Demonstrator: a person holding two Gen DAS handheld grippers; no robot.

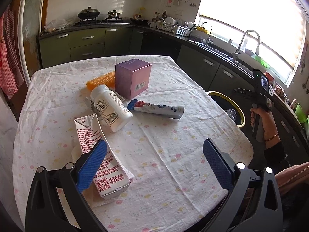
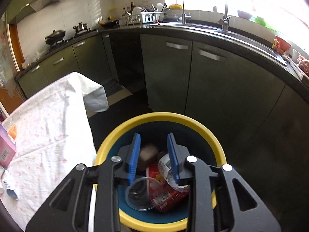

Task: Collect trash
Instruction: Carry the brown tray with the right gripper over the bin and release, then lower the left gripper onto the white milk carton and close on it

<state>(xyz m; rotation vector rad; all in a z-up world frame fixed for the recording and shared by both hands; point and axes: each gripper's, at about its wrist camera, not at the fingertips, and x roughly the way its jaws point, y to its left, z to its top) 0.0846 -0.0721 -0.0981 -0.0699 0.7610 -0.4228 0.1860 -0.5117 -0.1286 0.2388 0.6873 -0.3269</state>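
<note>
Legibly, milk carton reads — "Please Dispose Properly".

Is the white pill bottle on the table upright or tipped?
Tipped: the white pill bottle lies on its side, label facing up, partly on the milk carton.

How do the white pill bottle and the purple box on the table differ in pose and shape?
The white pill bottle lies on its side; the purple box stands upright. The bottle is round and white with a printed label; the box is square-edged and purple. Both show a barcode and rest on the tablecloth.
</note>
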